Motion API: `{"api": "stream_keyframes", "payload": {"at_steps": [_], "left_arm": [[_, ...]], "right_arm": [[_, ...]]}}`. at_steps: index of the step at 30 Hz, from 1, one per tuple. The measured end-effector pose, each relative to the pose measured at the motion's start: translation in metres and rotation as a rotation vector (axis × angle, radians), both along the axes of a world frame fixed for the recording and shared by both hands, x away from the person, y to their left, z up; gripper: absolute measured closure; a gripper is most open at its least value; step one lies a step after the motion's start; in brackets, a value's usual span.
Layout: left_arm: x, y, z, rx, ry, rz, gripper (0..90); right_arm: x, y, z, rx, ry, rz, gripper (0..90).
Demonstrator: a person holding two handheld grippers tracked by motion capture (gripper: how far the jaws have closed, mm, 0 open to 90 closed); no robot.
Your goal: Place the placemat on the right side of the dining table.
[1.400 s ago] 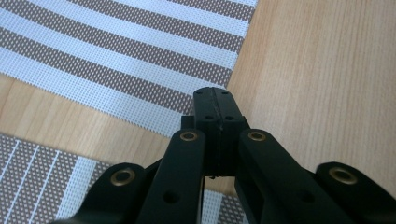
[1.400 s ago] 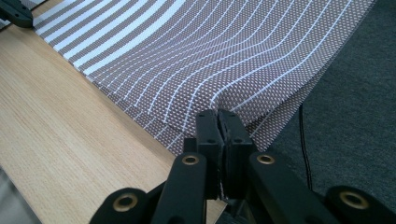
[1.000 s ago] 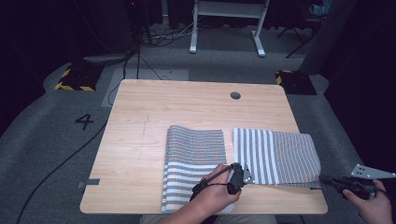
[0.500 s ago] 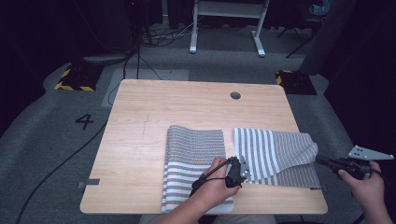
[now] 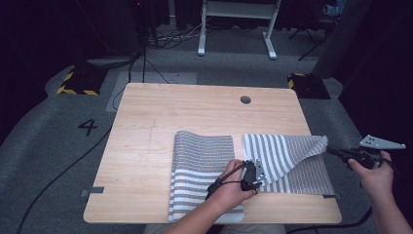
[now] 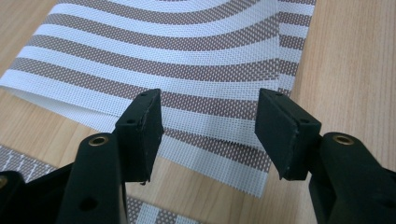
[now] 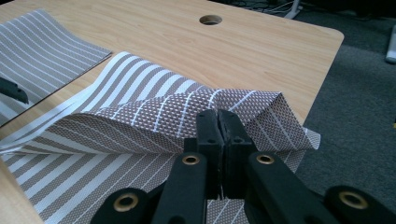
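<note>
- The right-hand striped mat (image 5: 292, 163) is a woven mesh of grey-brown and white bands; it lies on the table (image 5: 195, 112) between the cable hole (image 5: 246, 100) and the near edge, at the table's right side
- Its far right corner is lifted and folded back over the rest, showing a darker underside with thin white lines (image 7: 187, 116)
- The right gripper (image 5: 336, 151) has its jaws clenched on that folded edge, out beyond the table's right edge
- The left gripper (image 5: 253, 175) hovers over the mat's near left corner, jaws released with the fabric (image 6: 205, 112) showing between them; whether the tips touch the mat is hard to tell
- A second striped mat (image 5: 202, 170) lies flat just left of the first, its near end at the table's near edge
- From the cable hole leftward and toward the far edge, the wood is bare
</note>
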State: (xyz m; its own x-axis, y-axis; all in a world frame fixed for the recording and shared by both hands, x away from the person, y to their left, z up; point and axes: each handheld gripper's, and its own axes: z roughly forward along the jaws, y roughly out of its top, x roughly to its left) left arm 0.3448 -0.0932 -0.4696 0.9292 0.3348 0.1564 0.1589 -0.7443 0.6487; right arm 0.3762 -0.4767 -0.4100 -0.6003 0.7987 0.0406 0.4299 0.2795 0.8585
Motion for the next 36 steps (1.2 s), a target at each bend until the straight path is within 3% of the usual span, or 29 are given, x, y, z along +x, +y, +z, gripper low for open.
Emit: {"api": "stream_keyframes", "payload": {"at_steps": [3,5,7,12,16,19,23,24,25,26,28,29,30,31,32,35,36], "left_arm": [[-0.002,-0.006,-0.001,-0.032,0.027,0.001,38.5],[-0.003,-0.009,0.0,-0.036,0.021,-0.011,37.3],[-0.007,-0.013,0.002,-0.053,0.056,-0.005,36.4],[-0.022,-0.011,0.025,-0.141,0.049,-0.029,32.5],[-0.028,-0.009,0.036,-0.128,0.028,-0.052,30.8],[-0.026,-0.01,0.035,-0.119,0.01,-0.057,30.5],[-0.033,-0.012,0.035,-0.114,0.026,-0.071,29.8],[-0.033,-0.013,0.036,-0.098,0.018,-0.074,29.9],[-0.031,-0.015,0.036,-0.043,-0.029,-0.083,31.1],[-0.029,-0.016,0.034,-0.023,-0.068,-0.054,34.4],[-0.018,-0.015,0.03,0.003,-0.082,-0.011,43.5],[-0.014,-0.014,0.028,0.022,-0.09,0.003,58.1],[-0.006,-0.012,0.025,0.038,-0.082,0.009,66.0],[-0.002,-0.009,0.023,0.028,-0.046,0.018,77.8],[0.002,-0.007,0.023,0.017,-0.037,0.027,88.8],[0.013,0.0,0.029,0.01,-0.032,0.078,89.9],[0.018,0.001,0.034,-0.008,-0.061,0.088,90.0]], "right_arm": [[0.002,-0.003,0.002,0.007,-0.023,-0.024,88.9],[0.002,-0.006,0.005,0.007,-0.031,-0.039,89.0],[0.003,-0.008,0.009,0.006,-0.038,-0.05,89.0],[0.007,-0.006,0.015,-0.017,-0.038,-0.065,89.0],[0.01,-0.004,0.018,-0.011,-0.04,-0.07,89.0],[0.008,-0.001,0.02,-0.006,-0.041,-0.077,89.0],[0.005,-0.002,0.021,0.001,-0.043,-0.093,89.0],[0.005,-0.004,0.021,0.001,-0.043,-0.091,89.0],[0.005,-0.004,0.021,0.007,-0.047,-0.095,89.0],[0.005,-0.004,0.021,0.021,-0.047,-0.091,89.0],[0.004,-0.003,0.023,0.046,-0.048,-0.096,89.0],[0.003,-0.003,0.023,0.043,-0.048,-0.088,89.0],[0.003,-0.003,0.024,0.042,-0.049,-0.085,89.0],[0.003,-0.003,0.023,0.045,-0.055,-0.084,89.0],[0.002,-0.004,0.023,0.048,-0.049,-0.085,89.0],[0.002,-0.008,0.021,0.04,-0.049,-0.078,89.0],[0.003,-0.008,0.02,0.045,-0.045,-0.084,88.9]]}}
